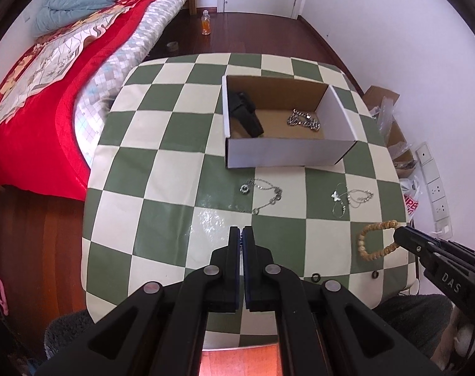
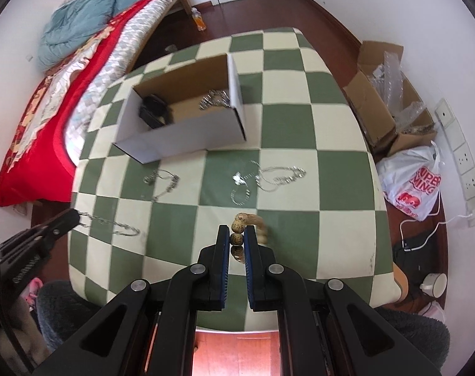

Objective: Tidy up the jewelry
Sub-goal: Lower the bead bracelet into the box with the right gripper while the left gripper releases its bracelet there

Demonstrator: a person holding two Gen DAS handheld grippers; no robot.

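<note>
So far the job looks partly done: the open cardboard box (image 1: 287, 153) on the checkered tablecloth (image 1: 162, 144) already holds a chunky silver link chain (image 1: 303, 120) and a black, matte, angular object (image 1: 246, 114) that I cannot identify. Left outside, by my reading, are a thin silver necklace with a ring pendant (image 1: 262, 192) and a fine chain with a butterfly charm (image 1: 350, 199), both lying loose just in front of the box, plus the wooden bead bracelet (image 2: 240, 235). The right gripper (image 2: 237, 238) is pinched on one speckled, rounded bead of that bracelet, with the rest of the loop curling off its tip near the table's front edge. The left gripper (image 1: 240, 235) has its blue-padded jaws nearly together; in the right wrist view a thin silver chain (image 2: 112, 224) trails from its tip across the cloth, so it seems to be nipping that chain, though its own camera does not show it. The cloth looks glossy and wipeable, and the box plain, stiff corrugated board.
</note>
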